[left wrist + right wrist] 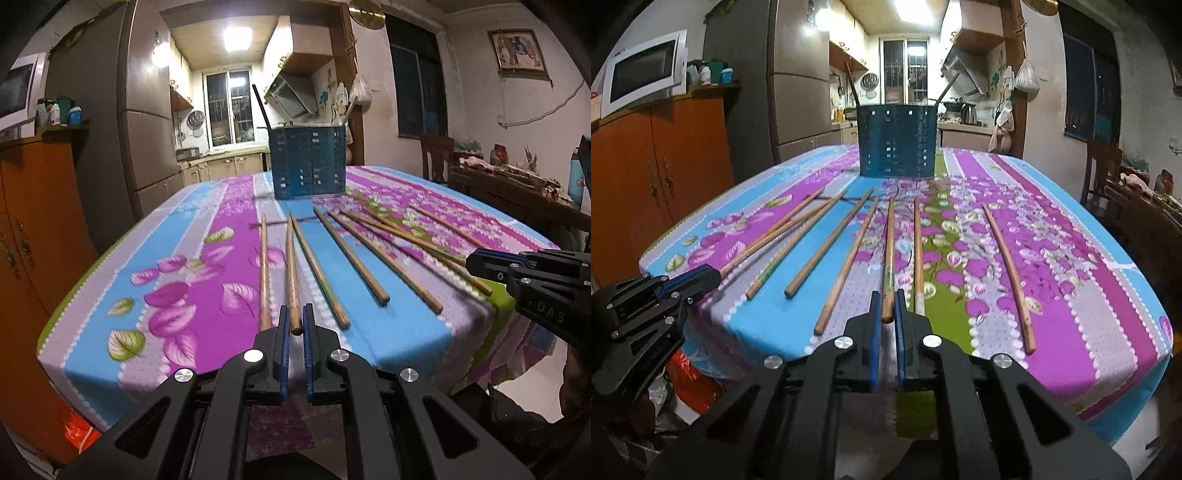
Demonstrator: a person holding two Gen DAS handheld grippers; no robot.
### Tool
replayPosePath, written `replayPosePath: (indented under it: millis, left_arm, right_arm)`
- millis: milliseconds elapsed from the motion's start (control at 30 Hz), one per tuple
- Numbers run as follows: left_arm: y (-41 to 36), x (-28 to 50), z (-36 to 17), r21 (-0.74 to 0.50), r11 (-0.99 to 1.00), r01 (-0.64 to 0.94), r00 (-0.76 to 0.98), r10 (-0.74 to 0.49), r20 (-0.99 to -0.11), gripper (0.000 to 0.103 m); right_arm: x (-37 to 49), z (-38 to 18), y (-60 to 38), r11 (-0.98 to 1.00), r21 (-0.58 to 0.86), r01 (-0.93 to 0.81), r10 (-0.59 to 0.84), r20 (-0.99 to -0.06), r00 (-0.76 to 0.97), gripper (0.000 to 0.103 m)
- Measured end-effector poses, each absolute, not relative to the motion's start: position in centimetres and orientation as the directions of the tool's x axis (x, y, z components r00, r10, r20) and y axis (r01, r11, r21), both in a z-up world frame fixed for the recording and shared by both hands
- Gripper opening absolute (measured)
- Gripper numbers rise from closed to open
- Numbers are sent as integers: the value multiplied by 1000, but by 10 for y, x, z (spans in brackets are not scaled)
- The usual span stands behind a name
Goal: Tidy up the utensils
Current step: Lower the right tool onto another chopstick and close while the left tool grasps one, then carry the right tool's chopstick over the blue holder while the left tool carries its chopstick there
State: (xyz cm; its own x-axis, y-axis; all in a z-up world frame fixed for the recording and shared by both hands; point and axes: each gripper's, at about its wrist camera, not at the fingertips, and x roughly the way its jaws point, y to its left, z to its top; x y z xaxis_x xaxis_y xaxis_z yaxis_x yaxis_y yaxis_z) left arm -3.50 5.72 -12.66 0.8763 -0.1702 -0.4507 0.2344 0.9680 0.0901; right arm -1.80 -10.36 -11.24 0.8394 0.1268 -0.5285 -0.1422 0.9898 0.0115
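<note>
chopstick (pixel 291 273) in each claw (clamped)

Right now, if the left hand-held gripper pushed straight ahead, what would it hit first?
Beyond the chopstick it already pinches, the left hand-held gripper would probably meet the tablecloth, since it points slightly downward.

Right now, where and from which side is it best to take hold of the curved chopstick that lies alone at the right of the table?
Probably grip the curved chopstick at its thick near end, coming from the table's near edge with the jaws astride it. That end points at the edge, and the cloth on both sides is bare.
</note>
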Motion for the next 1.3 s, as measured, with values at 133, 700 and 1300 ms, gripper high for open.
replayPosePath:
  millis: [133, 700, 1300]
  left_arm:
    - [59, -37, -110, 99, 968, 230, 892, -170, -418, 8]
    - [59, -30, -47, 92, 970, 225, 936, -189, -297, 7]
    - [71, 44, 19, 76, 958, 276, 920, -240, -311, 8]
  right_arm:
    - [-19, -97, -105, 989, 12, -147, 134, -488, 863, 5]
    - [-12, -39, -113, 988, 3, -156, 147, -347, 926, 5]
    - [46, 29, -121, 976, 14, -217, 213, -256, 943, 5]
